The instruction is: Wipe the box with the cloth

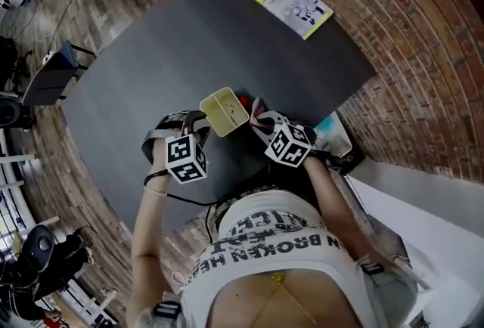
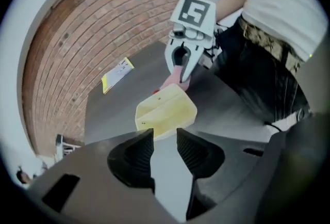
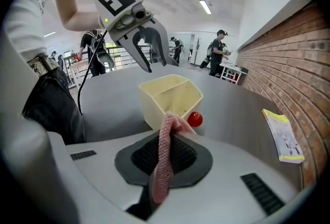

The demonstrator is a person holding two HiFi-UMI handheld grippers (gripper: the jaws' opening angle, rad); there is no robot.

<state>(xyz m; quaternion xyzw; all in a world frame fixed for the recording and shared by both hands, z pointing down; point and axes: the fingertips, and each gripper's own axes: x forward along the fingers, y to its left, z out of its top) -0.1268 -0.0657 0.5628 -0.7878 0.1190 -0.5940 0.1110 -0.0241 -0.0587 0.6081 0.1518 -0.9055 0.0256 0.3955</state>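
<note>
Head view: yellow box (image 1: pixel 224 111) on the dark bench (image 1: pixel 189 39), close in front of me. Left hand-held gripper (image 1: pixel 189 120) is just left of the box and right hand-held gripper (image 1: pixel 262 121) just right of it. Red ball (image 1: pixel 243 101) sits beside the box, booklet (image 1: pixel 293 6) well beyond it.

Left gripper view: my jaws stand apart, released, with nothing between them. The box is just ahead of the tips.

Right gripper view: jaws are clenched on the pink cloth (image 3: pixel 164 161). Its free end is near the box's front wall.

The box (image 1: pixel 224 110) is pale yellow, the cloth (image 3: pixel 164 156) pink, the table (image 1: pixel 189 47) dark grey.
</note>
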